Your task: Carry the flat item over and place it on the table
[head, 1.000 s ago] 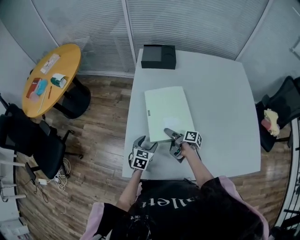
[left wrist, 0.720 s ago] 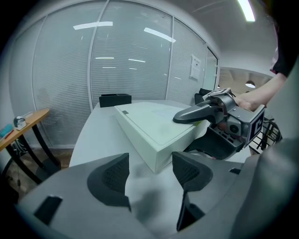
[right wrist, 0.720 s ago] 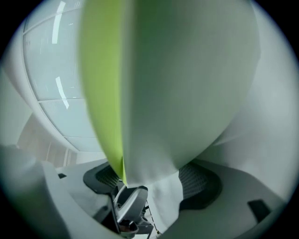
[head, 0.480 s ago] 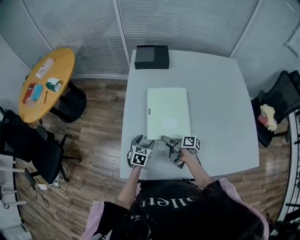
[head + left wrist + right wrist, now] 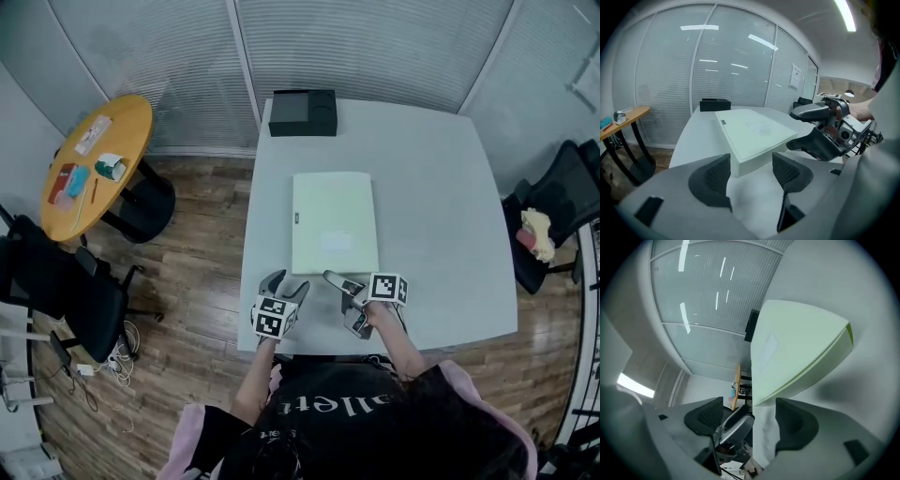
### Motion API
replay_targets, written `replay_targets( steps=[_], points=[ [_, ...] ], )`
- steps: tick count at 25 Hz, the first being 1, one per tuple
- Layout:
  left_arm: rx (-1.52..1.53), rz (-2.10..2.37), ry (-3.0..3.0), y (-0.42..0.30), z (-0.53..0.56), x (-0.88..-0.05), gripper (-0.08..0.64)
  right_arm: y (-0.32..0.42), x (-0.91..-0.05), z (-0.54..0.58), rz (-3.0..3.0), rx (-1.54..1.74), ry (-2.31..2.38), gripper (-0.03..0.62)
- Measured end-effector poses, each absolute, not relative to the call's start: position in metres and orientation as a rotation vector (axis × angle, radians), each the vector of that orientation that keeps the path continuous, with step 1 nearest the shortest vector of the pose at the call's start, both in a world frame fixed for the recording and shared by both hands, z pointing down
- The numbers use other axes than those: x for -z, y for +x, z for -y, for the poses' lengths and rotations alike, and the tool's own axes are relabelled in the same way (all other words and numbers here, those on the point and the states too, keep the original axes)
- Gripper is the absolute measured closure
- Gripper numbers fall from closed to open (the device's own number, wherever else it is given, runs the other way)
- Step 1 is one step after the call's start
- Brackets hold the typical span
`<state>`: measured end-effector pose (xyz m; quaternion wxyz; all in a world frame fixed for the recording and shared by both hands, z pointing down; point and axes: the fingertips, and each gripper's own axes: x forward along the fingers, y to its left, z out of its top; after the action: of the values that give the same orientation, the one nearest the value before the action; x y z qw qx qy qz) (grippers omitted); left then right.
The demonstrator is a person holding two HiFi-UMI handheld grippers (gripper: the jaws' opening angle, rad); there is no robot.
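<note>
The pale green flat box (image 5: 335, 222) lay on the table (image 5: 441, 206) just beyond the fingertips. The left gripper (image 5: 752, 176) and right gripper (image 5: 750, 420) gaped empty (placement looked complete, so nothing needed holding).

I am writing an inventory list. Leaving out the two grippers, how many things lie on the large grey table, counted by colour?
Pale green flat rectangular box: 1
Black rectangular box: 1
Total: 2
</note>
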<state>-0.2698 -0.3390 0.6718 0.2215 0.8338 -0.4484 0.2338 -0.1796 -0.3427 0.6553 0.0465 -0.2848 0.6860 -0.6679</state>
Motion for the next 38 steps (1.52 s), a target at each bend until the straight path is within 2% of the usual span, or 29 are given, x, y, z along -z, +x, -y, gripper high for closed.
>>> replay_targets(
  steps=[4, 7, 14, 22, 26, 30, 38],
  points=[
    [-0.522, 1.235, 2.353, -0.258, 0.329, -0.638, 0.268, -0.170, -0.623, 0.343, -2.231, 1.877, -0.850, 0.257],
    [-0.418, 1.240, 2.393, -0.247, 0.321, -0.607, 0.268, -0.156, -0.597, 0.342, -2.358, 1.717, -0.866, 0.324],
    [-0.315, 1.235, 2.520, -0.203, 0.295, -0.538, 0.280, -0.113, -0.547, 0.324, -2.660, 1.326, -0.901, 0.363],
    [-0.182, 1.232, 2.608, -0.143, 0.254, -0.479, 0.327, -0.058, -0.513, 0.287, -2.831, 1.033, -0.909, 0.420],
    [-0.164, 1.250, 2.626, -0.117, 0.235, -0.463, 0.352, -0.029, -0.502, 0.273, -2.869, 0.927, -0.923, 0.451],
    [-0.121, 1.289, 2.606, -0.095, 0.212, -0.452, 0.372, -0.002, -0.494, 0.254, -2.894, 0.867, -0.886, 0.510],
    [-0.137, 1.359, 2.555, -0.058, 0.169, -0.453, 0.388, 0.031, -0.496, 0.215, -2.955, 0.826, -0.801, 0.548]
  ],
)
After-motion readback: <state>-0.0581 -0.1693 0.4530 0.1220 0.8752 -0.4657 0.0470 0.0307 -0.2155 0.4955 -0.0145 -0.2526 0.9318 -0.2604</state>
